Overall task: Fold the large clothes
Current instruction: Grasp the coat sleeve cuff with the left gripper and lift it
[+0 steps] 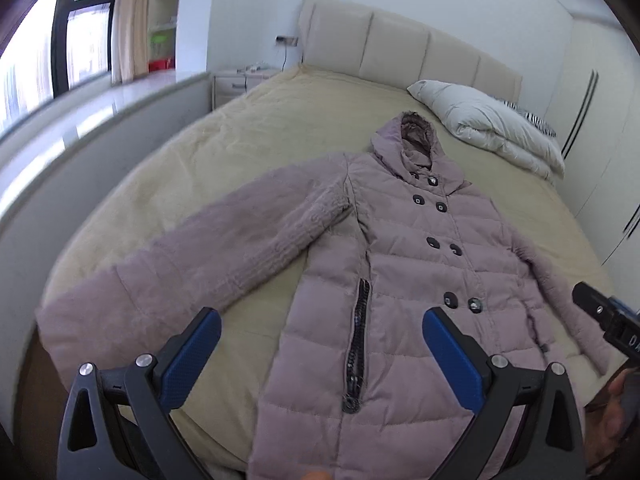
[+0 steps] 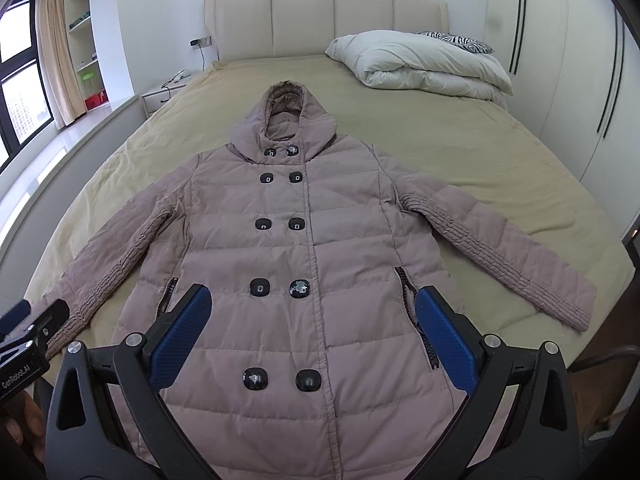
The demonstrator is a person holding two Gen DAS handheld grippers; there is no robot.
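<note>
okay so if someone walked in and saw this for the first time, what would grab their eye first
Most likely the mauve quilted hooded coat, spread face-up on the tan-covered bed with both sleeves out and dark buttons fastened. Next, the open left gripper and right gripper, blue-padded, hovering over its lower half. A rumpled white duvet lies by the headboard.

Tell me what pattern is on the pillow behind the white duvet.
Black-and-white zebra stripes on the pillow, clearest in the right wrist view.

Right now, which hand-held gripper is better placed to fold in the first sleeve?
Probably left: the left hand-held gripper, open, sits over the mauve quilted hooded coat beside its near sleeve; the right hand-held gripper hovers mid-body.
</note>
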